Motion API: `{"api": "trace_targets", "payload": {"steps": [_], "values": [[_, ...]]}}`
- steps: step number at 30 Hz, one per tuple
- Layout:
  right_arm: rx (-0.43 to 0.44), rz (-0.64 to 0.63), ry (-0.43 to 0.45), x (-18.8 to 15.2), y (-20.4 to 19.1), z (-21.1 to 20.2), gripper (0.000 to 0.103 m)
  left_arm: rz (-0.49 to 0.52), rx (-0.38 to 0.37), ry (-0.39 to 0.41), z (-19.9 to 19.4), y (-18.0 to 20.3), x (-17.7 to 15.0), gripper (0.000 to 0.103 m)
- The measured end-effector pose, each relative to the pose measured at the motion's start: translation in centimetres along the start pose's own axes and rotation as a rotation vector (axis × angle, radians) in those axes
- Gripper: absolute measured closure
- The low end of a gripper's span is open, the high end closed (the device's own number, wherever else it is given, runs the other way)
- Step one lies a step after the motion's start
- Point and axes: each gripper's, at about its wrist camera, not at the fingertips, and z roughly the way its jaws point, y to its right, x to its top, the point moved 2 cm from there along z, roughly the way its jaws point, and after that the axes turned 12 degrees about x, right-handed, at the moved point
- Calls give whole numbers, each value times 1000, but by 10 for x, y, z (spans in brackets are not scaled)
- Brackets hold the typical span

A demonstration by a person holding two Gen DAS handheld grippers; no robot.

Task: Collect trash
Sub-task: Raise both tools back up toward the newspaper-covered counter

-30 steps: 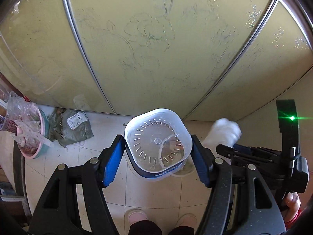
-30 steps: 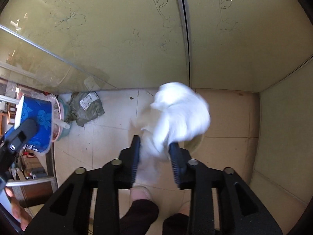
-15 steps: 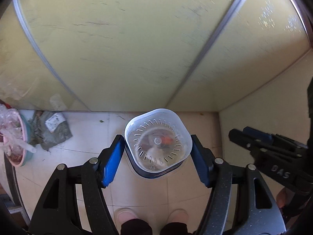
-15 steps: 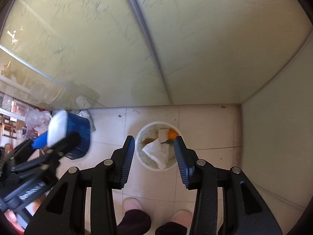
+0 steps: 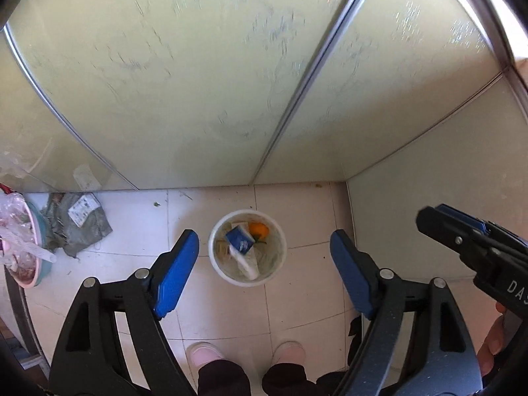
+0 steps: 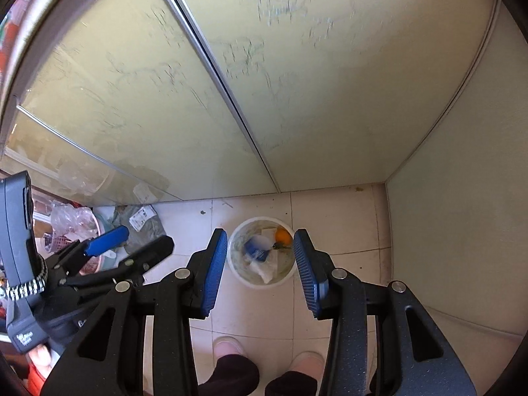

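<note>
Down on the tiled floor (image 5: pixel 297 300), a round white trash bin (image 5: pixel 280 254) stands in the corner where the frosted sliding doors (image 5: pixel 165 82) meet a plain wall (image 5: pixel 445 181). Much of what lies inside it is hard to make out: pale crumpled tissue (image 6: pixel 267 269) and wrappers blur together, and only a blue-and-white cup (image 5: pixel 242 242) and an orange fruit (image 5: pixel 258 229) read clearly. The cup lies tipped on its side, its long axis running diagonally across the bin, blue body toward the doors and white end toward the person's pink slippers (image 5: pixel 204 353). Motion blur smears the etched pattern on the glass.

The left gripper (image 5: pixel 264 275) hangs above the bin, pointing down, its blue pads spread wide apart with nothing between them; the bin shows in the gap. The right gripper (image 6: pixel 260 269) is held the same way, fingers parted and empty, framing the bin from above. Each gripper intrudes at the edge of the other's view, partly cut off, so they sit side by side over the bin.

At the left, a pink basin (image 5: pixel 23 264) stuffed with clear plastic is cropped by the frame, and a grey mailer bag (image 5: pixel 77 227) with a white label lies crumpled beside it against the door. The person's legs are cut off at the bottom edge.
</note>
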Motion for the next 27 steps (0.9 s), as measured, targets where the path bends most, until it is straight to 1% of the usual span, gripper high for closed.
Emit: {"api": "trace_targets", "payload": {"steps": [3,6,10,11,13,20,25,27], "values": [[-8,-7,13,3,-10,-18,65,-7,11,31,-33,-4,6,22],[-14,-15,32,8,-26,-46,65,-10,11,61,-69,-13,14,22],[-13,-28,71,17,-51,-90,65,-5,27,140,-140,-26,27,22],[-10,-32,88,21,-61,-106,65,-5,30,159,-158,-23,29,22],[-4,-44,121,26,-76,-134,65,-3,32,209,-201,-30,36,22],[-6,-139,302,37,-153,-243,65,-3,16,400,-341,-61,53,22],[-28,-230,460,39,-210,-319,65,-2,11,557,-433,-85,58,22],[-32,-257,518,41,-235,-338,65,-2,19,614,-461,-93,60,21]]}}
